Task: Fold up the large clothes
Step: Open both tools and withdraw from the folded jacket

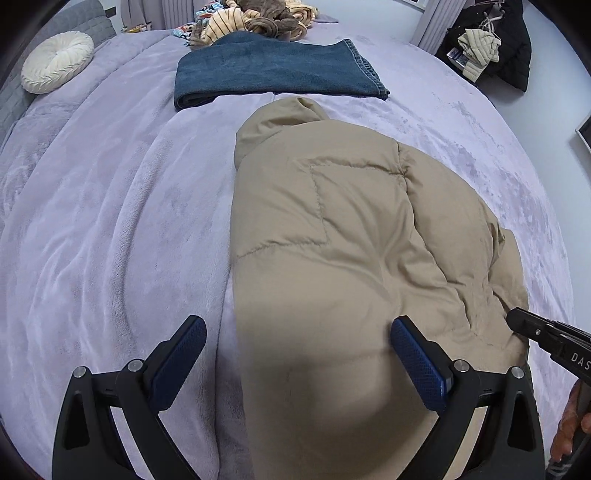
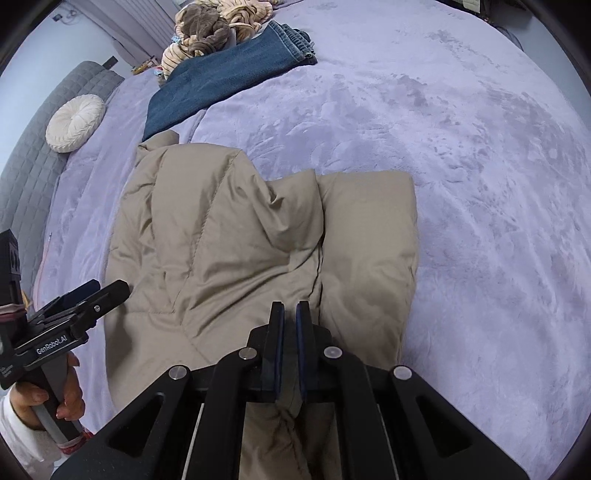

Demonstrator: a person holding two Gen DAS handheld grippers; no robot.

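Observation:
A tan puffer jacket (image 1: 354, 229) lies partly folded on the lilac bed cover (image 1: 110, 221), its hood toward the far side. My left gripper (image 1: 298, 322) hovers open over the jacket's near left edge, one blue pad over the cover and the other over the jacket, holding nothing. In the right wrist view the jacket (image 2: 229, 236) fills the middle, with a folded sleeve section to the right. My right gripper (image 2: 290, 310) is shut, pinching a ridge of the jacket's near fabric that puckers up between its pads. The left gripper (image 2: 99, 295) shows at the left, held by a hand.
Folded blue jeans (image 1: 273, 70) lie beyond the jacket, with a pile of striped and brown clothes (image 1: 251, 18) behind them. A round cream cushion (image 1: 57, 61) rests by the grey headboard (image 2: 40, 162). Dark coats (image 1: 491, 40) hang at the far right. Bare bed cover (image 2: 461, 184) spreads to the right.

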